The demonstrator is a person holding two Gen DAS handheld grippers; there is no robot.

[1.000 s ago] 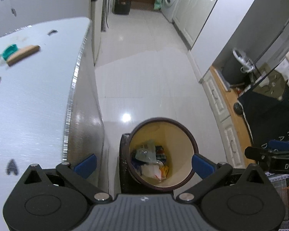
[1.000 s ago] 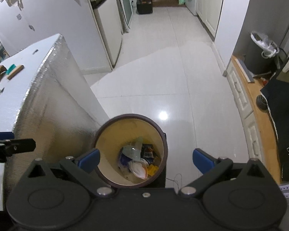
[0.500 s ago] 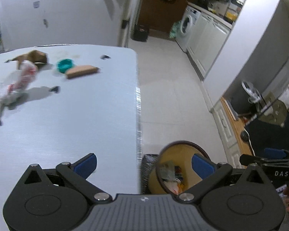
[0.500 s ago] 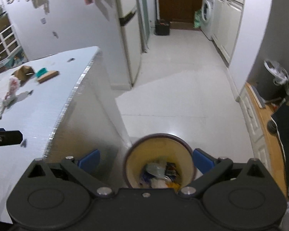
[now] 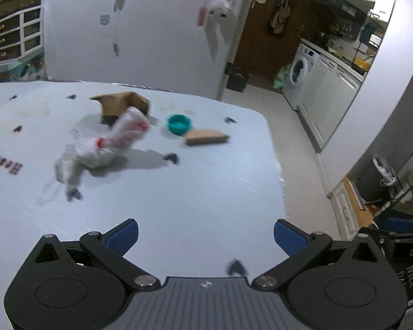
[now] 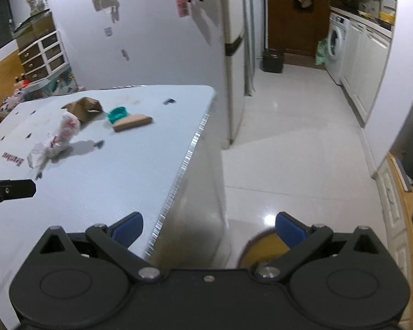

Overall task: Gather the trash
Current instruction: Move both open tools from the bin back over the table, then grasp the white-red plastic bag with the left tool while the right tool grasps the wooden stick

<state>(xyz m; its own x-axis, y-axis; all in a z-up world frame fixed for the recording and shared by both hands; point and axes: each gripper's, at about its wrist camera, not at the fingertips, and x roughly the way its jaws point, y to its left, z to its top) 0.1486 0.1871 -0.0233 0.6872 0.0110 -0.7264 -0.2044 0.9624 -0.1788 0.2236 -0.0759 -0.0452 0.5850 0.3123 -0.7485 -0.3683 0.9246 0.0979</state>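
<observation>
Both hand-held grippers, left [image 5: 205, 233] and right [image 6: 208, 227], wide open, empty. Wrapper [image 5: 104, 144] on bench [image 5: 201, 192], left of teal cap [image 5: 179, 123]; blurred, probably light, crinkly, soft. Pinch mid-bunch.

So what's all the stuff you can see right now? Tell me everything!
table: one, pale blue-white, fills the left of both views.
plastic bag: one, white with red print, crumpled on the table.
torn cardboard: one, brown, behind the bag.
cap: one, teal, right of the bag.
flat brown piece: one, beside the cap.
trash bin: one, yellowish inside with a dark rim, on the floor by the table's edge, partly hidden.
fridge: one, white, beyond the table.
washing machine: one, white, far end of the floor.
left tool: one, black with blue pads, open, empty, over the table.
right tool: one, same colours, open, empty, over the table's edge.
</observation>
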